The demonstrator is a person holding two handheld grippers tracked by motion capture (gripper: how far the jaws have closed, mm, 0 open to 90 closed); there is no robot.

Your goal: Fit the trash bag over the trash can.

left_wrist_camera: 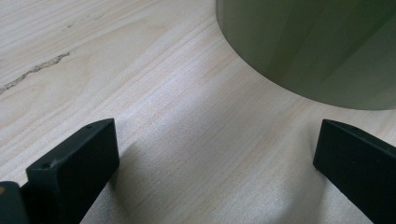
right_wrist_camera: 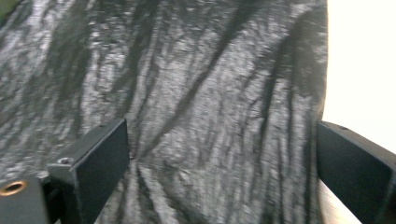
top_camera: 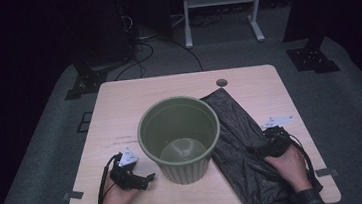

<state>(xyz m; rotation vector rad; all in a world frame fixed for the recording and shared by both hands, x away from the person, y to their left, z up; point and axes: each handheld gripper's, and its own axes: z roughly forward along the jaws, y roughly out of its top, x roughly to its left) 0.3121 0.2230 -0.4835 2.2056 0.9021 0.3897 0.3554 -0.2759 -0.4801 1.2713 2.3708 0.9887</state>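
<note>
Jaws of the right gripper (right_wrist_camera: 219, 172) stood wide apart over the black bag (right_wrist_camera: 196, 93), which lay flat just beneath them. The left gripper (left_wrist_camera: 215, 172), equally spread, sat low beside the bin (left_wrist_camera: 308, 46) ahead. Thin film might slip or bunch; a shallow pinch would cause that.

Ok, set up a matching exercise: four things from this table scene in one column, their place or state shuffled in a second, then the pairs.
1. green bin
2. black bag
3. left gripper
4. right gripper

A. open, over the bag
B. upright, mid-table
C. open, over bare wood beside the bin
D. lying flat and crinkled, right of the bin

Pairs: 1-B, 2-D, 3-C, 4-A
</note>
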